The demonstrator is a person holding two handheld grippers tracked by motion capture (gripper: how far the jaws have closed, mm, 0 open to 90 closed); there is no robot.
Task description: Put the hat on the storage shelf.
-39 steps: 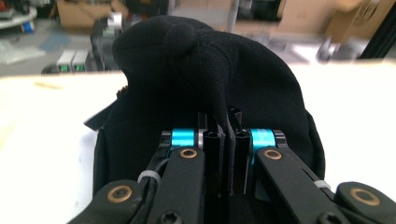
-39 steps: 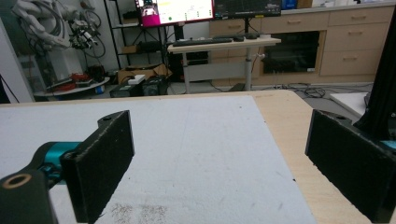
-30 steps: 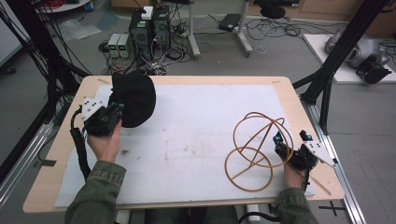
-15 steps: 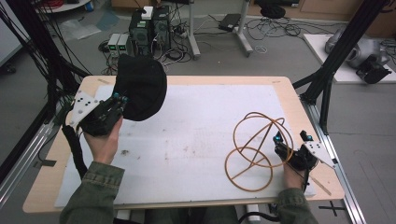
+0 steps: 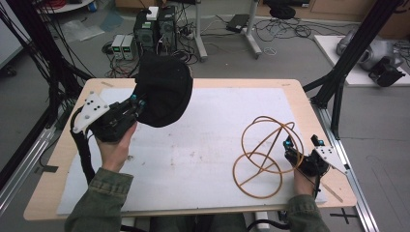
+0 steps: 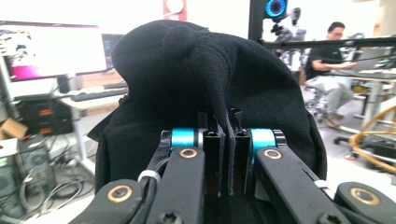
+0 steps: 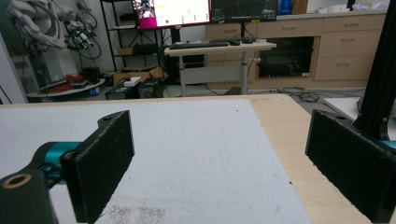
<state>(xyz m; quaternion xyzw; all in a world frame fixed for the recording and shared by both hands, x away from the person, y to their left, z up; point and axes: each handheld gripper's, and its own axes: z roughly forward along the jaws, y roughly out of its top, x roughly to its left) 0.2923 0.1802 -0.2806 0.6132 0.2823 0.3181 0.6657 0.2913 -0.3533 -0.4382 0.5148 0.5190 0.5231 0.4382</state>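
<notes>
Left gripper view showed jaws pinched on a fold of the black cap [image 6: 210, 84] | high view placed left gripper [image 5: 138, 102] holding it lifted above table [image 5: 217, 84] | right gripper [image 5: 302, 146] gaped wide, empty, beside wire hoop frame [image 5: 266, 154]

One black cap [image 5: 163, 90], upper left of frame. One wooden hoop frame [image 5: 266, 153], lower right. Two grippers: left gripper [image 5: 138, 101], right gripper [image 5: 300, 147]. One white mat [image 5: 208, 145], one table [image 5: 309, 104].
</notes>
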